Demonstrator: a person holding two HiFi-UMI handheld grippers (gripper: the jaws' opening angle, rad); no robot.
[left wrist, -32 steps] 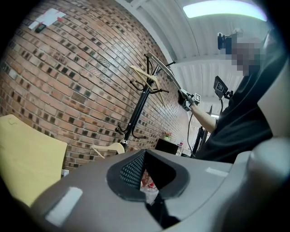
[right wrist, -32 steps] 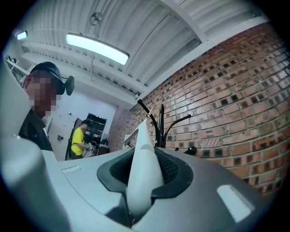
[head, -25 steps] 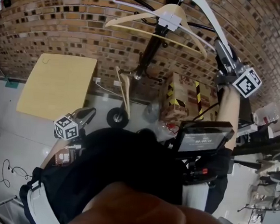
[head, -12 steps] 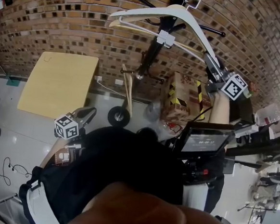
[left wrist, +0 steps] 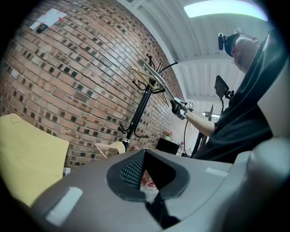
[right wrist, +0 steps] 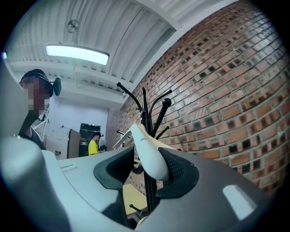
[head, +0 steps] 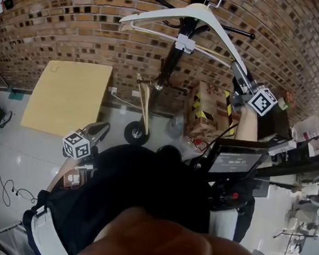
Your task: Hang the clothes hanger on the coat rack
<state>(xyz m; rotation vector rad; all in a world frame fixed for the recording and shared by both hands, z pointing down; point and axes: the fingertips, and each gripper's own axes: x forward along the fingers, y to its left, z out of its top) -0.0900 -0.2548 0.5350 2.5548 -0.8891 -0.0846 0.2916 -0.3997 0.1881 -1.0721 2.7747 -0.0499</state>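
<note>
A white clothes hanger [head: 201,15] hangs by its hook at the top of the black coat rack [head: 173,54]. My right gripper [head: 239,75] is at the hanger's right end. In the right gripper view the hanger's arm [right wrist: 149,154] lies between the jaws of the right gripper [right wrist: 147,165]. It leans on the right pad, with a gap to the left pad; the jaws have just been opening. My left gripper [head: 96,130] stays low by the person's body. Its jaws [left wrist: 146,174] stand close together with nothing in them. From there the rack [left wrist: 140,108] looks far off.
A wooden hanger [head: 209,52] hangs on the rack behind the white one, and another [head: 144,101] leans at the rack's foot. A yellow table [head: 68,98] stands left by the brick wall. A taped cardboard box [head: 204,114] and a screen [head: 235,157] are at the right.
The right gripper has come down along the wall with the white hanger, whose hook now sits at the rack's top. The left gripper has not moved.
</note>
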